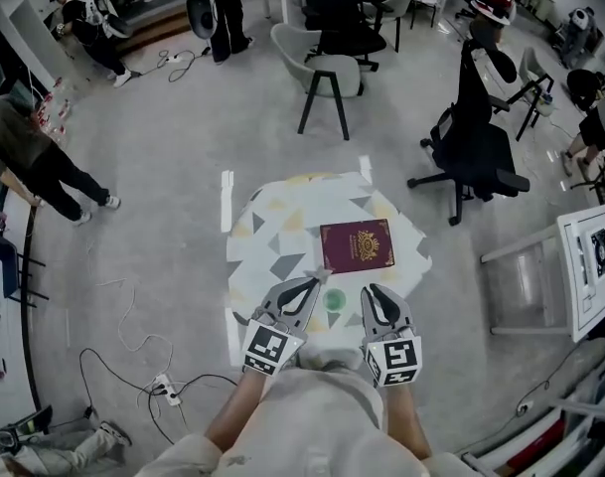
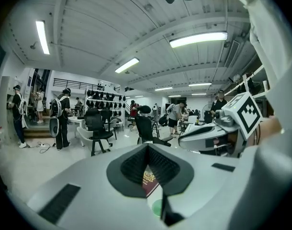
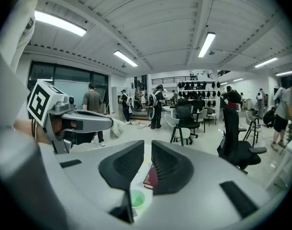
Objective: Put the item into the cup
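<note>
Nothing's picked up yet. The left gripper is pinched closed and empty, the right gripper barely parted and empty, flanking the green cup. The maroon booklet lies flat just beyond it; next, I reckon, someone reaches forward for its edge.

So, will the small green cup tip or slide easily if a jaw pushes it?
Probably. The green cup looks small and seems empty, so it is likely light and easy to tip. The table looks smooth, so the cup may slide when pushed. Nothing seems to touch it, so nothing braces it.
</note>
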`<action>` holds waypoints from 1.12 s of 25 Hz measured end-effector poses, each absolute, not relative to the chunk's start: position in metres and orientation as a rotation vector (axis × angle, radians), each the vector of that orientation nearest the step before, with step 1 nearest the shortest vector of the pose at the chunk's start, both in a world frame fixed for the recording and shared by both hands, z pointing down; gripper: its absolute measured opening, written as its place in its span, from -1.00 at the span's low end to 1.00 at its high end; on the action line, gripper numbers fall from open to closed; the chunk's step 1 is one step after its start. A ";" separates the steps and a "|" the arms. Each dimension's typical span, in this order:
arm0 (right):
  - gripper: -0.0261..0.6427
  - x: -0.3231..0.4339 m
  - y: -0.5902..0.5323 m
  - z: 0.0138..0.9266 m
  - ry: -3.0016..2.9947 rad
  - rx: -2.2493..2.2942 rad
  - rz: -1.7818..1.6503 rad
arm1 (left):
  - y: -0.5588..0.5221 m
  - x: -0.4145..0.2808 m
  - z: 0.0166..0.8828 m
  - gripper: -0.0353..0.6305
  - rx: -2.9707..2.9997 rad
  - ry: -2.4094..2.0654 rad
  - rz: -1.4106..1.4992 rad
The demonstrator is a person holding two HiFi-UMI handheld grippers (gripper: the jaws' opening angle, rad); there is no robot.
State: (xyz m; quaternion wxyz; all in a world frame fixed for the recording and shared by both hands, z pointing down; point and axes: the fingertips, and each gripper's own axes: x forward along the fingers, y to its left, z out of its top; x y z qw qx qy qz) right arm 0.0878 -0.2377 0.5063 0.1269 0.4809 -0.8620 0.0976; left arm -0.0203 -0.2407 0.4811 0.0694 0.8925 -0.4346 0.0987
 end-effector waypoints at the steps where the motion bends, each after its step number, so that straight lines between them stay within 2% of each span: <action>1: -0.76 0.091 -0.240 0.510 -2.505 1.390 0.295 | -0.243 -0.017 0.486 -0.86 2.680 -1.304 0.309; 10: -0.76 0.122 -0.251 0.549 -2.469 1.305 0.374 | -0.258 0.011 0.516 -0.86 2.632 -1.296 0.392; 28: -0.75 0.129 -0.240 0.614 -2.402 1.221 0.519 | -0.243 0.025 0.597 -0.86 2.537 -1.174 0.565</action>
